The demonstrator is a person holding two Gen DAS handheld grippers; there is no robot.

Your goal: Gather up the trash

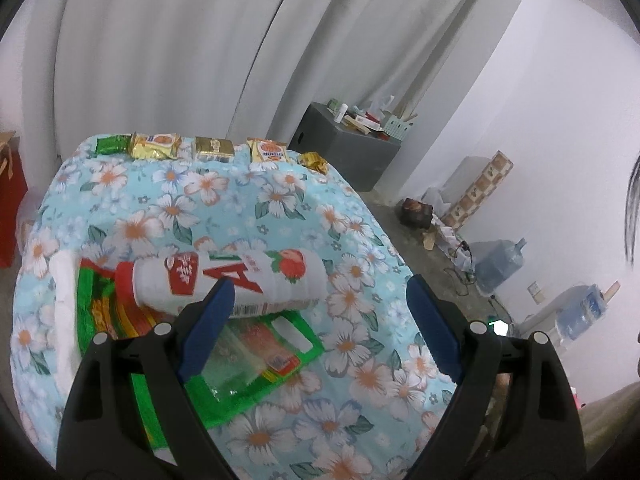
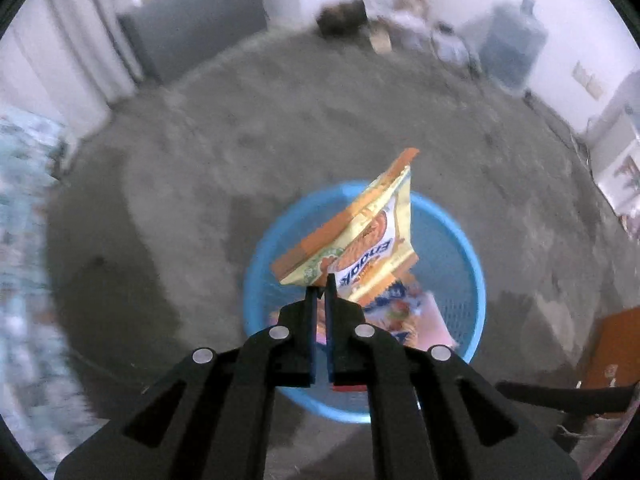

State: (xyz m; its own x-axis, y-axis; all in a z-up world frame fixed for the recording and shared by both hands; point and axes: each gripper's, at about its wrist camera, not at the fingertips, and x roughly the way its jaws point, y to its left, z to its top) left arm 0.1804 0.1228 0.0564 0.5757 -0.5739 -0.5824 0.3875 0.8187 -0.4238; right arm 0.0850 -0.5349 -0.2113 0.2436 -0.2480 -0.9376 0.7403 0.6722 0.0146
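Note:
My left gripper [image 1: 320,292] hangs open over a floral-covered table [image 1: 280,208]. Just beyond its left fingertip a white bottle with a red cap [image 1: 224,276] lies on its side on a green plastic bag [image 1: 248,364]. Several snack wrappers [image 1: 156,146] line the table's far edge. In the right wrist view my right gripper [image 2: 320,286] is shut on a yellow and orange snack wrapper [image 2: 360,232], pinched by its lower edge. The wrapper hangs above a blue mesh basket [image 2: 468,264] on the floor, which holds other wrappers.
A grey cabinet [image 1: 344,144] with clutter on top stands by the white curtains. Water jugs [image 1: 500,264] and boxes line the white wall. The concrete floor [image 2: 240,152] spreads around the basket. A red bag [image 1: 10,200] stands left of the table.

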